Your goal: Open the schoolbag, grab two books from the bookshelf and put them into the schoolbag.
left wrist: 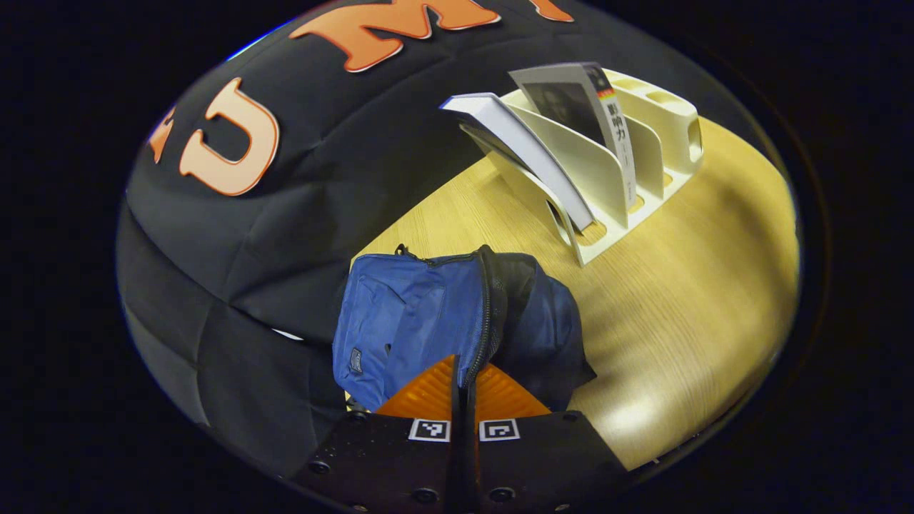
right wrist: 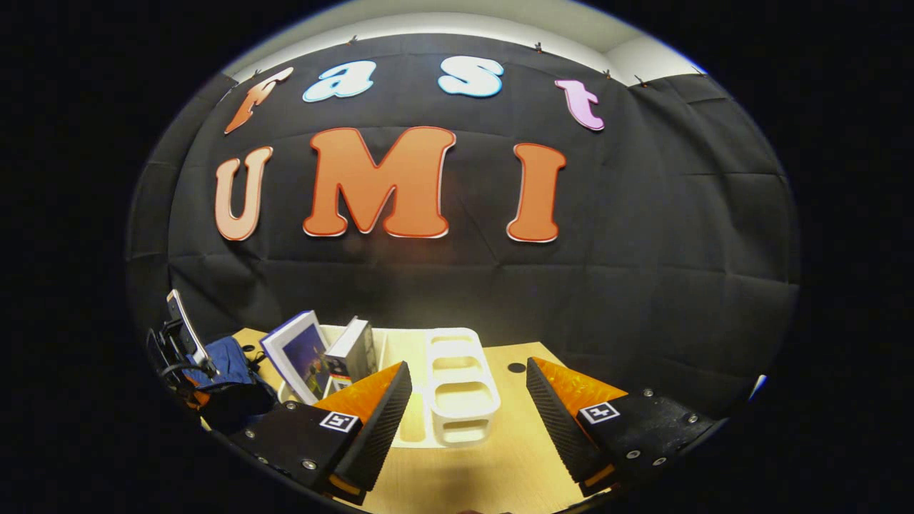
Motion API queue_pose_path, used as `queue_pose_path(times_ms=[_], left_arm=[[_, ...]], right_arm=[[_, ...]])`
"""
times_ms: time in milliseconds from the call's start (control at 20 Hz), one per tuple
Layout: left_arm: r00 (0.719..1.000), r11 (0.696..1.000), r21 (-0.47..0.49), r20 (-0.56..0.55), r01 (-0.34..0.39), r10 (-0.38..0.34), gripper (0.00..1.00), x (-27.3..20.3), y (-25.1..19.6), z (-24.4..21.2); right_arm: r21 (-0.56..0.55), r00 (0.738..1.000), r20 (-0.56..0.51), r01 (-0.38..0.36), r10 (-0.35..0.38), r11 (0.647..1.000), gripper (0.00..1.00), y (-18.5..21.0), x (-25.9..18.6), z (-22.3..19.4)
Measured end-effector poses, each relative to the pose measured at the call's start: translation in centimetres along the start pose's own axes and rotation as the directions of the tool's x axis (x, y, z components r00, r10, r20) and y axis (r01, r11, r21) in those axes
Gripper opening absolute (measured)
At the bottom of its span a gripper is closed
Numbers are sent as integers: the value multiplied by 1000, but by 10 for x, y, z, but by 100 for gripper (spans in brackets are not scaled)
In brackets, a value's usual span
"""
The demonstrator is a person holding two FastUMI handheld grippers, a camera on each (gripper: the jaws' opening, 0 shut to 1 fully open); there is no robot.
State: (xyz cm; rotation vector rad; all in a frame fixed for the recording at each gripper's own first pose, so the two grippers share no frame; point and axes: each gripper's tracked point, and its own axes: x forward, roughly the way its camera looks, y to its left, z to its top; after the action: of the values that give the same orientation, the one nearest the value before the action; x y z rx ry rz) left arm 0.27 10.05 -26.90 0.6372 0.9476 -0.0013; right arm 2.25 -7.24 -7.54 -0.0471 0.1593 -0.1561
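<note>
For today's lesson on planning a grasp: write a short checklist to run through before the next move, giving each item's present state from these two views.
1. Left gripper shut at the bag's zip edge: ok, fingers closed; whether they pinch the zip, cannot tell.
2. Bag open enough for a book: cannot tell; a dark gap shows past the zip.
3. Right gripper open: ok, fingers wide apart.
4. Two books in the rack: ok, white book and grey book lean in separate slots.
5. Right gripper lined up on a book: not ok, it faces the rack's free slots.
6. Table between bag and rack free: ok.
</note>
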Motion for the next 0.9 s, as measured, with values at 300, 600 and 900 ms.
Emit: queue_pose_path(times_ms=[300,600,900], left_arm=[[994,977,-184,46,108,-102,0,-18,38,10],[981,948,-260,100,185,-164,0,-28,65,14],[964,915,-313,158,253,-212,0,-34,92,19]], right_arm=[[-78,988,3,-152,152,985,96,82,14,27],[-139,976,-57,-214,208,967,96,149,33,41],[-225,955,-210,-258,211,940,96,216,65,37]])
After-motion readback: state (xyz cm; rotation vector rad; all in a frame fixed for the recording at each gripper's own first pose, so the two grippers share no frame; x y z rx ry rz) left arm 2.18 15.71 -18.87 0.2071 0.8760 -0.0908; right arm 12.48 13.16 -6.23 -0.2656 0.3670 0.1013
